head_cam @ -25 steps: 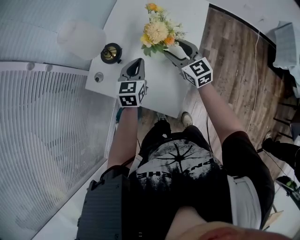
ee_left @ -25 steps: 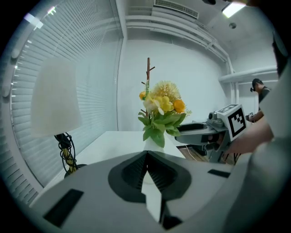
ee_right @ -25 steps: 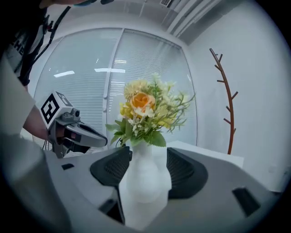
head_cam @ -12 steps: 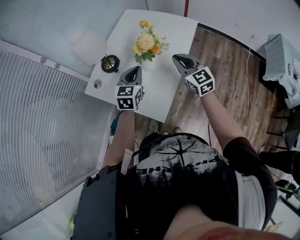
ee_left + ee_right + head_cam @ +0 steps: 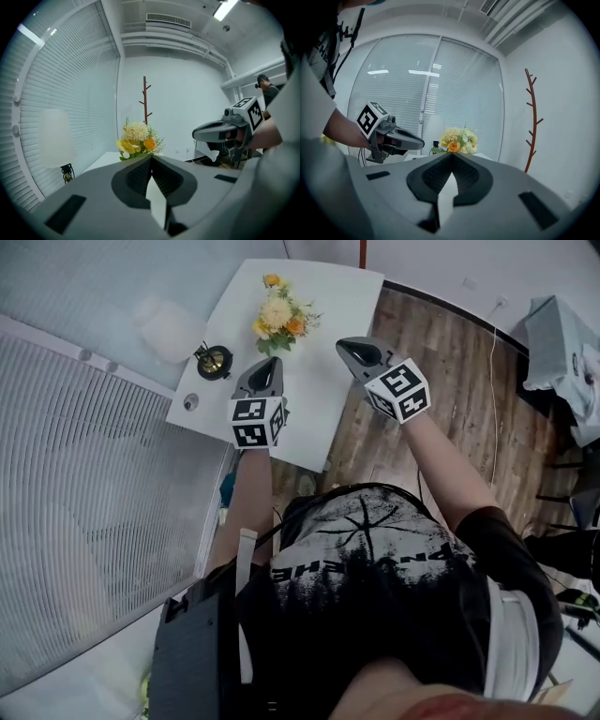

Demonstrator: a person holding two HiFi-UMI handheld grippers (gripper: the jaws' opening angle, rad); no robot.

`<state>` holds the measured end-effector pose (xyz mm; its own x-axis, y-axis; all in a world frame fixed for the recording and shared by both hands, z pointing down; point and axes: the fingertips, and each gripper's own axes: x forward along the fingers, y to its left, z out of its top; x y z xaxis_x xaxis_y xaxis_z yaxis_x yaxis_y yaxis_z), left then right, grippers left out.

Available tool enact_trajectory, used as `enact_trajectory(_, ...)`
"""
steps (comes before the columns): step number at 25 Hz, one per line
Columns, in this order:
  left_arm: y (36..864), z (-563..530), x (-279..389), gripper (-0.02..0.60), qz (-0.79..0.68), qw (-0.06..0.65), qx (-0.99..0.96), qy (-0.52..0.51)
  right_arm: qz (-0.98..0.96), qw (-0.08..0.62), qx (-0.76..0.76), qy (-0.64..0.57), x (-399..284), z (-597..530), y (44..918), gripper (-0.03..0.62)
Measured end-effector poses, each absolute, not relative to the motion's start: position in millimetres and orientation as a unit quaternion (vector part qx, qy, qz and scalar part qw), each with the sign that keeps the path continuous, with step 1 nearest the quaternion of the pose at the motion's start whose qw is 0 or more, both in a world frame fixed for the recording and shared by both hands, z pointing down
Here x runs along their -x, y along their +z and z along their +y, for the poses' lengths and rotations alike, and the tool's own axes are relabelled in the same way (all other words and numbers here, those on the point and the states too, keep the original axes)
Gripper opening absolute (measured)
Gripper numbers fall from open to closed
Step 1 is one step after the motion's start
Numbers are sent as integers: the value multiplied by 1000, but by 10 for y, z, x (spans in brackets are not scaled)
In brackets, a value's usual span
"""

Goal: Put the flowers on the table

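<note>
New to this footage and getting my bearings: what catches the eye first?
A yellow-and-orange bouquet stands on the white table, toward its far end. Nearer the person, the left hand-held gripper and right hand-held gripper are held short of it, both shut on nothing; the right one's jaws have just been closing.

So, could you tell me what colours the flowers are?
The flowers are cream, yellow and orange, clearest in the left gripper view.

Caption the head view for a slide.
Flowers stand on the white table; left gripper shut, right gripper just closed, both empty.
</note>
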<state>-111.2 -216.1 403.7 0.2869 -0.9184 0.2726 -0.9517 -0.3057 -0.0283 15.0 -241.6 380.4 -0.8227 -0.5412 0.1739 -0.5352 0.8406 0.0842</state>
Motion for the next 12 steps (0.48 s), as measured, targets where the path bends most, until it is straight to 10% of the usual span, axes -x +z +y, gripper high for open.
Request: enact_trajectory(12, 3936, -2081, 975, 12, -583, 68, -803, 107, -953, 99, -286, -14, -269, -2366, 3808, 17)
